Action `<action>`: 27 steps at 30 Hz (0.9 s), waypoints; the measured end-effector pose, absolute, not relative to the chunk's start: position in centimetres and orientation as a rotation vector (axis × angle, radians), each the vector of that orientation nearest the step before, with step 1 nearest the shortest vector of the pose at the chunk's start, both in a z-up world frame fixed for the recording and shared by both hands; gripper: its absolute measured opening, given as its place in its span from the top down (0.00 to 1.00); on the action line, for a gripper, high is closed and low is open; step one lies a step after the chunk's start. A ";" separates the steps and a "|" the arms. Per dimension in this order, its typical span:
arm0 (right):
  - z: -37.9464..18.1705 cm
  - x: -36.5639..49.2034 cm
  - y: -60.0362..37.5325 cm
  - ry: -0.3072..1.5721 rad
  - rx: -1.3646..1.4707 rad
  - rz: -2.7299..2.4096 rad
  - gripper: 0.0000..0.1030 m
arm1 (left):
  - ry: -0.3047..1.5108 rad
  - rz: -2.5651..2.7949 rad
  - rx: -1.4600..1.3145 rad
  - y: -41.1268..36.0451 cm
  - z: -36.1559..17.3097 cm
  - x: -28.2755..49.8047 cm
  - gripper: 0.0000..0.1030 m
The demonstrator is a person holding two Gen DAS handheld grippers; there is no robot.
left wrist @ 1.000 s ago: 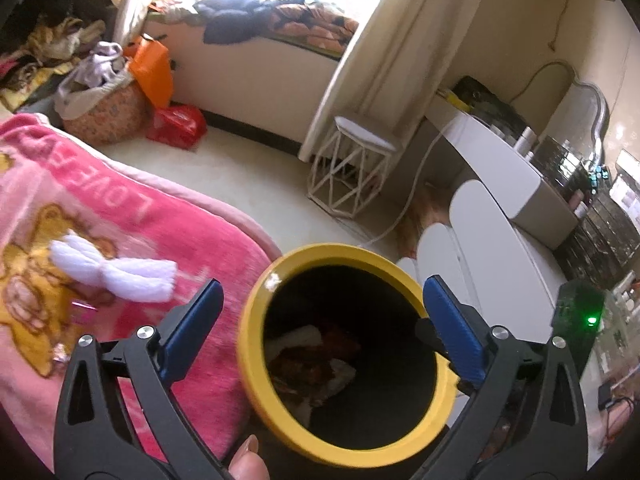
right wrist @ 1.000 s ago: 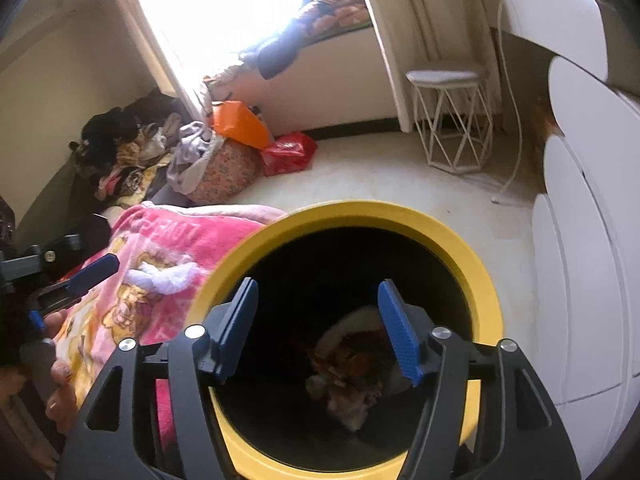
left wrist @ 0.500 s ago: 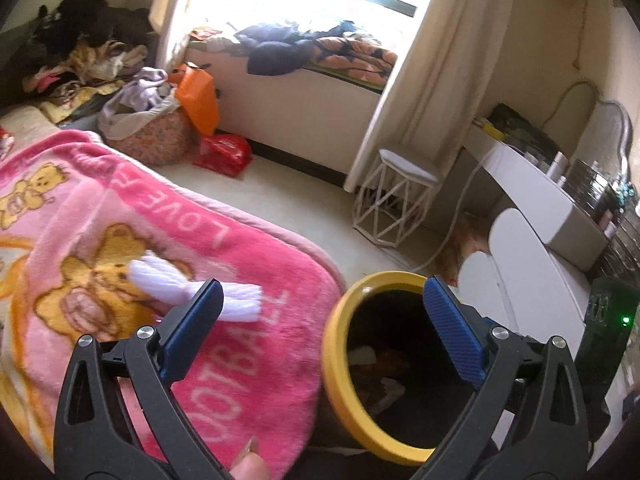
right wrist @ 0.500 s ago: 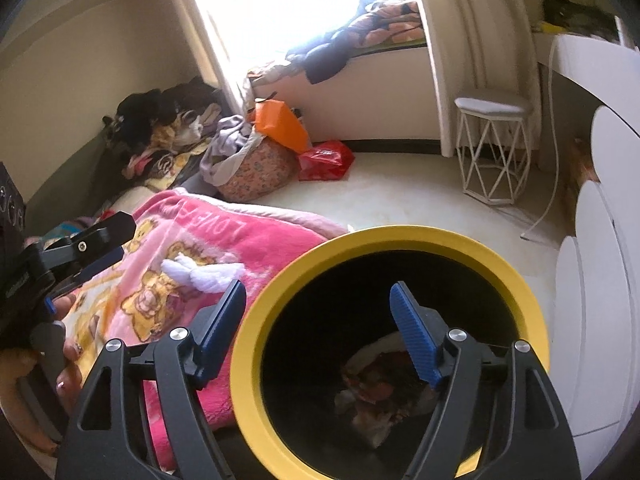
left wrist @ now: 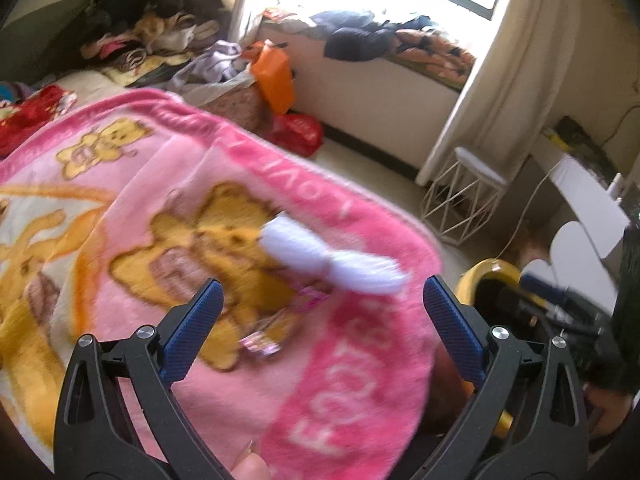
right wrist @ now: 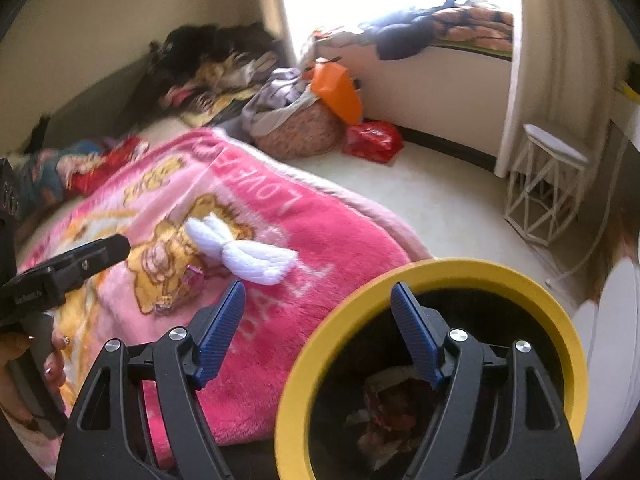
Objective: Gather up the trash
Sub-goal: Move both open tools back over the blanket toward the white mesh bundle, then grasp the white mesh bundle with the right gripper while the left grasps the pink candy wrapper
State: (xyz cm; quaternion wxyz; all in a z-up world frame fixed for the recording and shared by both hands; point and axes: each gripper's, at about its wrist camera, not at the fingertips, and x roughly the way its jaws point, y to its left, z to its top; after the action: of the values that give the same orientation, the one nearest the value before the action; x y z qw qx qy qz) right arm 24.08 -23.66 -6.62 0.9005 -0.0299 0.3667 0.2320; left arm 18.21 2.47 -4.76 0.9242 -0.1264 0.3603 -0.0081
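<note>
Left gripper point(left wrist: 320, 300) open over twisted white tissue point(left wrist: 332, 258) on blanket point(left wrist: 352, 380).

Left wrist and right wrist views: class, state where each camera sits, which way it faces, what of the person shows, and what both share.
Left wrist: on the left gripper, facing the pink blanket; a fingertip shows below.
Right wrist: on the right gripper, facing the yellow-rimmed bin; the person's left hand shows.
Shared: blanket, white tissue, bin, wire stool.
</note>
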 end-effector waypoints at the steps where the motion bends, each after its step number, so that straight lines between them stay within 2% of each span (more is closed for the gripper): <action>1: -6.8 24.5 -23.1 0.763 -0.084 0.489 0.30 | 0.753 -0.010 -0.256 3.0 -5.3 18.1 0.11; 4: -7.4 25.5 -20.6 0.788 -0.165 0.531 0.30 | 0.789 -0.003 -0.255 4.0 -6.7 17.9 0.12; 8: -8.4 26.9 -17.6 0.824 -0.253 0.583 0.30 | 0.840 -0.018 -0.257 4.4 -8.3 18.0 0.26; 12: -9.7 28.0 -15.1 0.861 -0.340 0.612 0.31 | 0.883 -0.038 -0.249 4.4 -9.7 18.1 0.36; 18: -12.3 29.6 -12.1 0.922 -0.451 0.610 0.37 | 0.931 -0.052 -0.237 4.5 -11.3 18.7 0.40; 20: -13.0 30.1 -11.6 0.939 -0.469 0.609 0.43 | 0.947 -0.053 -0.228 4.5 -12.0 19.1 0.42; 22: -13.6 30.4 -11.2 0.953 -0.489 0.608 0.61 | 0.960 -0.054 -0.231 4.6 -12.5 19.5 0.45; 25: -14.0 30.3 -11.1 0.967 -0.489 0.624 0.74 | 0.960 -0.058 -0.226 4.6 -12.8 19.9 0.50; 27: -13.6 30.3 -11.6 0.968 -0.456 0.636 0.77 | 0.960 -0.062 -0.219 4.4 -12.9 20.1 0.58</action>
State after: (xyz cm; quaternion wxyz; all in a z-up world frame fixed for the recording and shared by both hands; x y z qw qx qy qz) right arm 30.30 -11.64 -13.64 0.8124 -0.2137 0.4534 0.2979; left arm 20.10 4.43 -12.94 0.8808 -0.1049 0.4609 -0.0296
